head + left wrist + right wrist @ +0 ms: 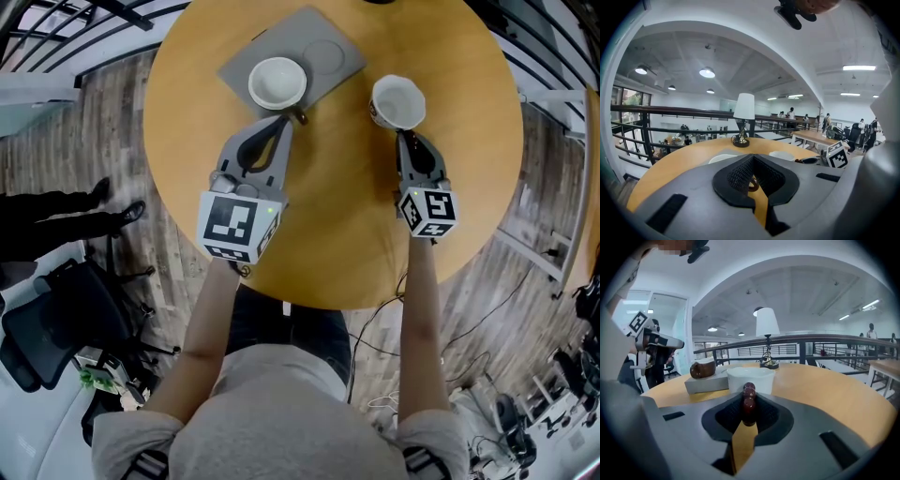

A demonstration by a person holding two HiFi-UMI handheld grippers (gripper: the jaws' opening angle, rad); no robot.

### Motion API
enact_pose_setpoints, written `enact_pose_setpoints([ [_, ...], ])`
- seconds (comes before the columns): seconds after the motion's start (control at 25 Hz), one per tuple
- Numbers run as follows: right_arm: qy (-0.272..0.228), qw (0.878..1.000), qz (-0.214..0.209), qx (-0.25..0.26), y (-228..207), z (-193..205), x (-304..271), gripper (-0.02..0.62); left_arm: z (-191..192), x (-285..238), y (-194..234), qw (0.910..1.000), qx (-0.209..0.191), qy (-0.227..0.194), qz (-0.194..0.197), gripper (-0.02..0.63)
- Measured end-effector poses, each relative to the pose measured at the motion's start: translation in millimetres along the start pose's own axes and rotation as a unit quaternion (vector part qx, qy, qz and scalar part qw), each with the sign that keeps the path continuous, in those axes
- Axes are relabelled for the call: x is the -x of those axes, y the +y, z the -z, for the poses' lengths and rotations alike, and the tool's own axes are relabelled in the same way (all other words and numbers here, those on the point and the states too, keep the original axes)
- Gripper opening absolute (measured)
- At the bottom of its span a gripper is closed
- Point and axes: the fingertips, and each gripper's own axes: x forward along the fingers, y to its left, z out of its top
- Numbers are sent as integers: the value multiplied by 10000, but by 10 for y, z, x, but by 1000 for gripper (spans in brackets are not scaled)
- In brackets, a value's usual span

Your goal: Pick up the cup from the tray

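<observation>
Pinching the brown handle [749,398], the right claw [401,133] has its white cup [397,101] just ahead; left claw [287,120] likewise grips the second cup [277,82].

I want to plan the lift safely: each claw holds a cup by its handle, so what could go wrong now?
1. The right claw pinches only the thin handle of the cup beside the tray, so that cup may swing or slip.
2. The left claw grips the cup on the tray the same way; lifting could tilt it and perhaps knock the tray.

Round wooden table [328,246] bears a grey tray [330,54] (and a lamp [744,107])
</observation>
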Motion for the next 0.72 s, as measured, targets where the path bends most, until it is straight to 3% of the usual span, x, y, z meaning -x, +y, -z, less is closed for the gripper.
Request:
enact_pose_setpoints([
  [0.24,297,9988,93,373,97,194,-8,38,16,-18,-32,10000,43,5,24,8],
  [0.48,291,9995,11,76,121,214,-41,41,46,-18,-36,9999,99,-11,62,8],
  [0.56,368,9993,-28,-42,129,246,-38,140,47,-7,-48,9999,141,-45,65,7],
  [0.72,312,9994,131,68,127,202,37,167,17,12,-59,9998,149,-102,87,6],
])
